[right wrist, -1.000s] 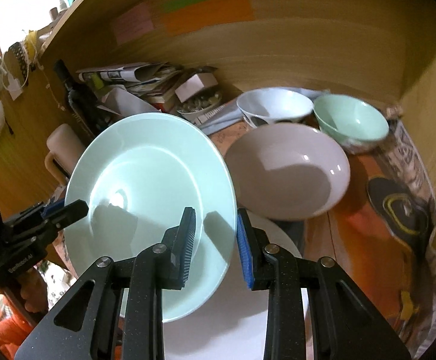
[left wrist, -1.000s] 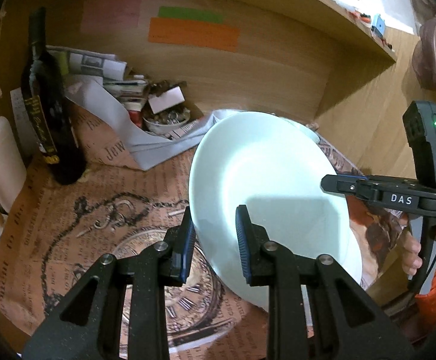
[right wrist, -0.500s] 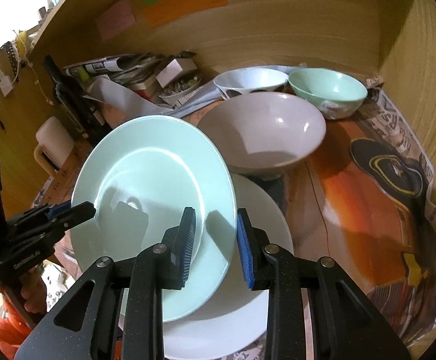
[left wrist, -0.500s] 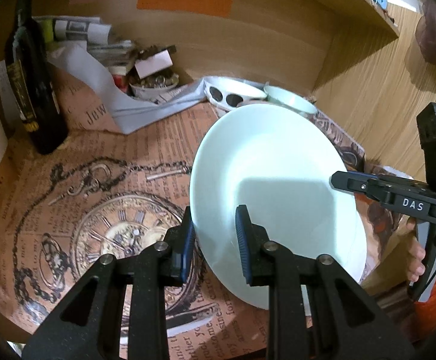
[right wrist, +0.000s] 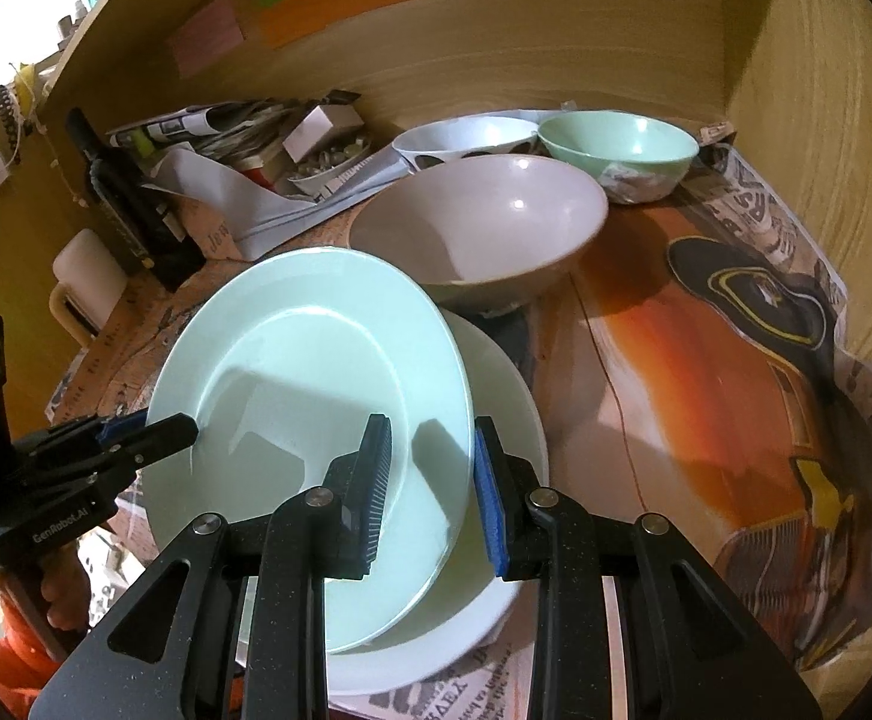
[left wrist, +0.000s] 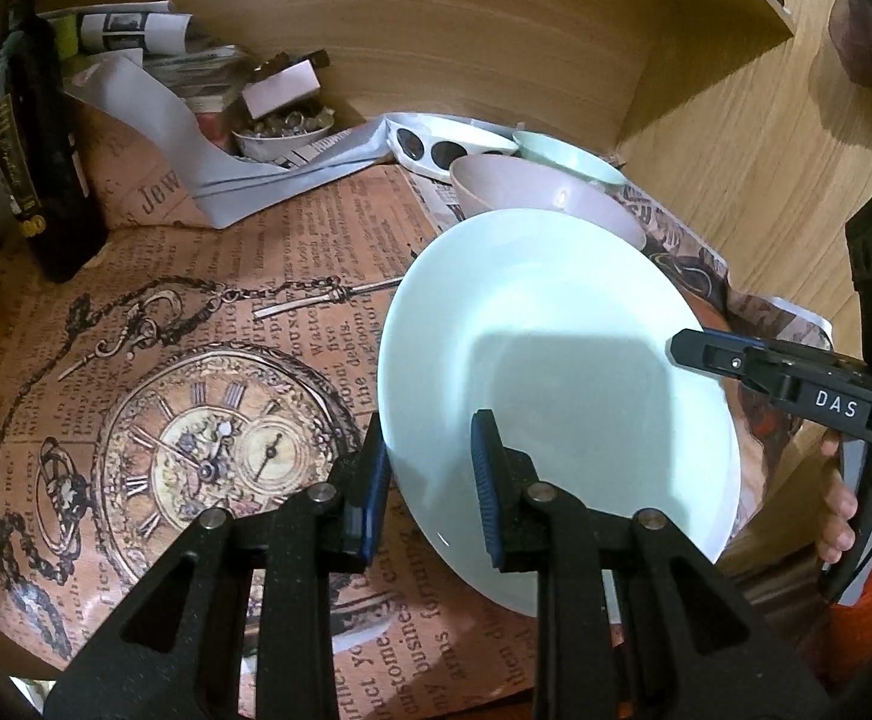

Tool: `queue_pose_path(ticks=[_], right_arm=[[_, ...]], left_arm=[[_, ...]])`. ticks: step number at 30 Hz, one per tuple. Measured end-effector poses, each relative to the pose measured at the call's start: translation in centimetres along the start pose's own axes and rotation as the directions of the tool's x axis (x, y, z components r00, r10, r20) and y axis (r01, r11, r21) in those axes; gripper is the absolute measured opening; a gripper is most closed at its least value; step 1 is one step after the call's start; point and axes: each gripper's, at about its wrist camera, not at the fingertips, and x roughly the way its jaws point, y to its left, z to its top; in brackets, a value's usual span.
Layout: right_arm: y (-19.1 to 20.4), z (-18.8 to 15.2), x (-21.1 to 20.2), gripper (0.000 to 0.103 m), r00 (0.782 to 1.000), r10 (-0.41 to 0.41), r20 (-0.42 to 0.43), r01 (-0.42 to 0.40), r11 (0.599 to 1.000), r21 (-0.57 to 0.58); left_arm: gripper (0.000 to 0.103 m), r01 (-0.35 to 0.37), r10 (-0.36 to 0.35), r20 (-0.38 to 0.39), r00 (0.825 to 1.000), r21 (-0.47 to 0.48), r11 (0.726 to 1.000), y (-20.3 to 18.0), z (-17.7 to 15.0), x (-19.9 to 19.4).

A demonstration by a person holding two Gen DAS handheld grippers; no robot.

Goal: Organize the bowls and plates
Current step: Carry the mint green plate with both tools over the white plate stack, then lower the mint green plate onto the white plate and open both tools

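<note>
A: What's changed on the bench (left wrist: 196, 276)?

B: The pale green plate (right wrist: 316, 396) has come down and forward. It hangs tilted just over the white plate (right wrist: 496, 420), in front of the grey bowl (right wrist: 478, 228).

A: And the bowls behind?

B: The spotted bowl (right wrist: 466, 141) and green bowl (right wrist: 616, 147) sit unmoved.

A: Grip?

B: The left gripper (left wrist: 430, 474) and right gripper (right wrist: 433, 480) each keep narrow jaws pinched on opposite rims. Stacking looks nearly done; lowering and letting go remain.

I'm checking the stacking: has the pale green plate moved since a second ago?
Yes. The pale green plate, gripped by both grippers, has come down over the white plate, and the grey bowl behind it now shows fully.
</note>
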Motion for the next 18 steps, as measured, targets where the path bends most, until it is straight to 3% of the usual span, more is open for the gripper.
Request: queue_pose_path(ticks=[18], right_arm=[[-0.6,-1.4,0.1,0.025,1.0,-0.009,-0.018,0.01,1.0,0.01]], left_arm=[[0.025,-0.036,0.036,-0.013,0.999,0.018,0.999,-0.3,0.2,1.3]])
